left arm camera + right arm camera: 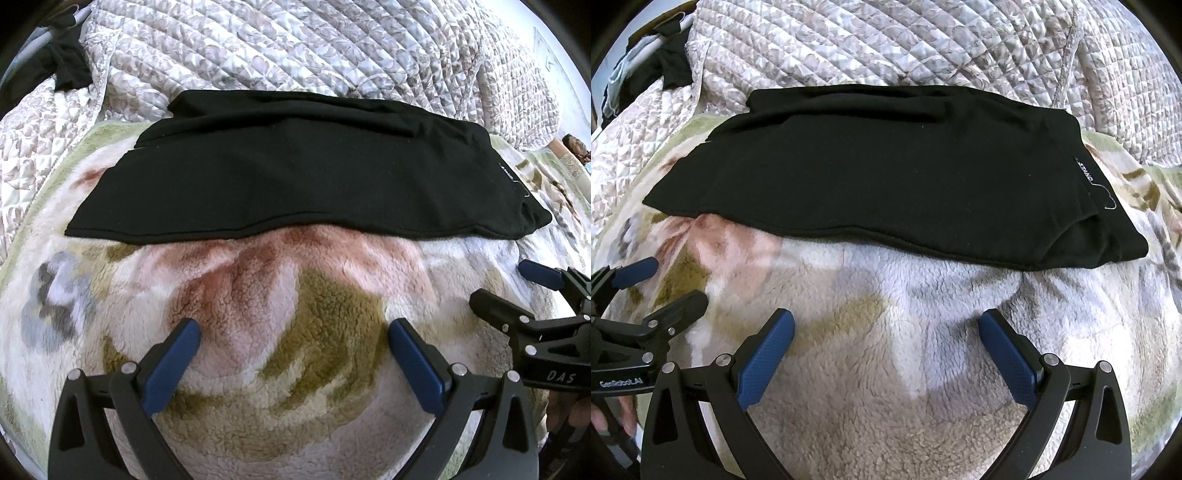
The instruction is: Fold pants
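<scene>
The pants (303, 166) lie folded into a wide black band across the middle of both views, flat on the fleece blanket (280, 295). Their near hem runs as a long edge from left to right, slightly bowed. At the right end a second layer juts out under the top one, and small white lettering (1084, 170) sits along that end; in the right view it reads "STAND", in the left view it is too small to read.

The left gripper (293, 330) sits at the bottom centre of its own view, blue fingers (173, 362) spread wide, holding nothing, with only blanket between them. The pants' near hem lies above the fingertips, apart from them. The right gripper (886, 321) is likewise at the bottom centre of its view, fingers (1008, 354) wide apart and empty, the hem above them and clear of the tips.

Each gripper also shows in the other's view: the right one at the right edge of the left view, the left one at the left edge of the right view, both partly cut off by the frame, jaws apart.

Behind the pants a quilt (295, 48) fills the top of both views. In the upper left corner some dark cloth (68, 62) is bunched; what it is cannot be made out.
</scene>
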A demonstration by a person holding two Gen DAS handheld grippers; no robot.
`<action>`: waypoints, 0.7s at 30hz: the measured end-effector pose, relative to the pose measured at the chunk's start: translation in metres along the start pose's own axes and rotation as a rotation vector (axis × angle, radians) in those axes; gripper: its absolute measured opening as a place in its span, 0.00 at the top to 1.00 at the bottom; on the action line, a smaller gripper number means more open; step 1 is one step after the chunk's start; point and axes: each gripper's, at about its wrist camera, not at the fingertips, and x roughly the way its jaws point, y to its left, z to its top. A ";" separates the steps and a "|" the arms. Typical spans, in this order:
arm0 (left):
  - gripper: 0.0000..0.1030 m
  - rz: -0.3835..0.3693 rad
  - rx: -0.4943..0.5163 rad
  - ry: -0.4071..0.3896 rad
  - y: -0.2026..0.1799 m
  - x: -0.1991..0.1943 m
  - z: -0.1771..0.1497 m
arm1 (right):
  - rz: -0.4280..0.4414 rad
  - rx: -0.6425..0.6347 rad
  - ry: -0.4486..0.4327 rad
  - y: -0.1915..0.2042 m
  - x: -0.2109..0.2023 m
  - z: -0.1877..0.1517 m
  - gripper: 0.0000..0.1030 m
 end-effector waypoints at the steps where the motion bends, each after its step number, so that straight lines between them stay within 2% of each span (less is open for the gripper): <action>1: 0.00 -0.003 0.000 0.002 0.000 0.000 -0.001 | 0.005 0.005 -0.002 -0.001 -0.001 0.000 0.03; 7: 0.00 -0.026 -0.009 0.011 0.004 -0.003 0.003 | 0.035 0.039 -0.017 -0.007 -0.004 0.003 0.03; 10: 0.02 -0.055 -0.051 0.000 0.014 -0.007 0.010 | 0.040 0.059 -0.045 -0.013 -0.010 0.006 0.03; 13: 0.02 -0.079 -0.121 -0.009 0.033 -0.007 0.020 | 0.028 0.136 -0.077 -0.032 -0.015 0.011 0.03; 16: 0.02 -0.045 -0.207 -0.031 0.060 -0.008 0.026 | 0.023 0.267 -0.068 -0.058 -0.013 0.012 0.03; 21: 0.03 -0.062 -0.371 -0.041 0.105 0.000 0.033 | 0.065 0.422 -0.059 -0.089 -0.007 0.014 0.06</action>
